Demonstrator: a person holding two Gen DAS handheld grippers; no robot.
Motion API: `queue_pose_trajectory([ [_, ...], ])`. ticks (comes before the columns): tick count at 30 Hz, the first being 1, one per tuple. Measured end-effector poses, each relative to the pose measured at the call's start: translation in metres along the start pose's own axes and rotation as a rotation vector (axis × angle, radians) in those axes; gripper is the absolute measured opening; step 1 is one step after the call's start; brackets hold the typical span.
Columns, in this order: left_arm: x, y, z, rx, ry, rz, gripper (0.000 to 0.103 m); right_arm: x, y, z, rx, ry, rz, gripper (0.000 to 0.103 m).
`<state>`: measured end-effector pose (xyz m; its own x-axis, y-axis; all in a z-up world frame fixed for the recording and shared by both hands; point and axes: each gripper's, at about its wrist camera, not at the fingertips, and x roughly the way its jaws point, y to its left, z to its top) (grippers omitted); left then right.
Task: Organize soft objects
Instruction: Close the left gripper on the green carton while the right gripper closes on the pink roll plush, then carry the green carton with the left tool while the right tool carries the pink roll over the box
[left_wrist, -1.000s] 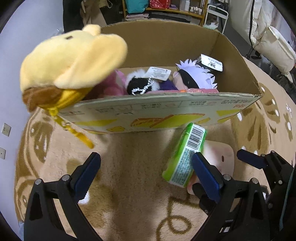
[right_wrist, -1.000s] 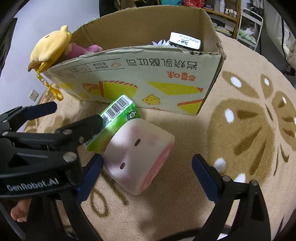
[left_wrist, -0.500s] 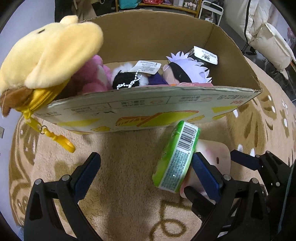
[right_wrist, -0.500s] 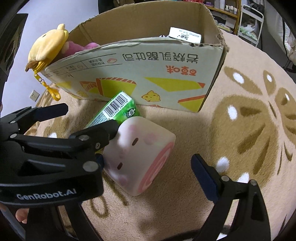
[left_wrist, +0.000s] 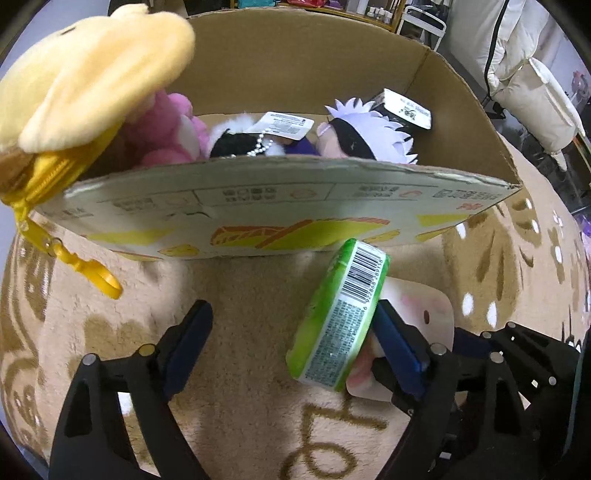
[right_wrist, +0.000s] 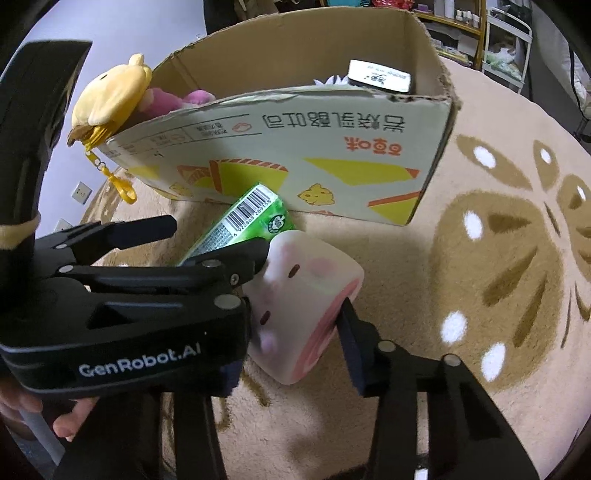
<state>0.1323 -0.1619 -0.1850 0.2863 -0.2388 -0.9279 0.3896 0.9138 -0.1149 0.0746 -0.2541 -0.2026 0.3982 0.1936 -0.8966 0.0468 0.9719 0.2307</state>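
While your left gripper (left_wrist: 291, 339) has just been closing, the left wrist view shows its jaws still wide, the right pad against the green pack (left_wrist: 341, 317) and the left pad apart from it, on the rug (left_wrist: 236, 387) just before the cardboard box (left_wrist: 280, 206). From the right wrist view, your right gripper (right_wrist: 295, 332) has just been closing too, and its pads now press the pink-and-white plush roll (right_wrist: 303, 295), which lies on the rug touching the green pack.
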Motion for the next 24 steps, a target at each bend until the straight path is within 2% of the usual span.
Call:
queue_pose_trajectory([
  [2, 0.001, -0.001, -0.002, -0.001, 0.002, -0.019, 0.076, -0.001, 0.000, 0.000, 0.003, 0.003, -0.004, 0.043],
  [5, 0.004, 0.000, -0.002, -0.015, 0.017, -0.071, 0.062, -0.003, 0.001, -0.002, 0.008, 0.005, -0.020, 0.040],
  [7, 0.006, 0.001, -0.004, -0.024, 0.026, -0.102, 0.041, -0.005, 0.003, -0.005, 0.013, 0.004, -0.024, 0.039],
  [8, 0.005, 0.001, -0.003, -0.030, 0.030, -0.116, 0.039, -0.007, 0.003, -0.006, 0.012, 0.004, -0.028, 0.039],
  [15, 0.002, -0.015, -0.002, -0.008, 0.022, -0.089, 0.032, -0.018, -0.011, -0.008, 0.063, -0.017, -0.016, 0.037],
  [24, -0.046, -0.002, -0.010, -0.072, -0.096, -0.025, 0.031, -0.055, -0.033, -0.014, 0.123, -0.089, 0.005, 0.037],
])
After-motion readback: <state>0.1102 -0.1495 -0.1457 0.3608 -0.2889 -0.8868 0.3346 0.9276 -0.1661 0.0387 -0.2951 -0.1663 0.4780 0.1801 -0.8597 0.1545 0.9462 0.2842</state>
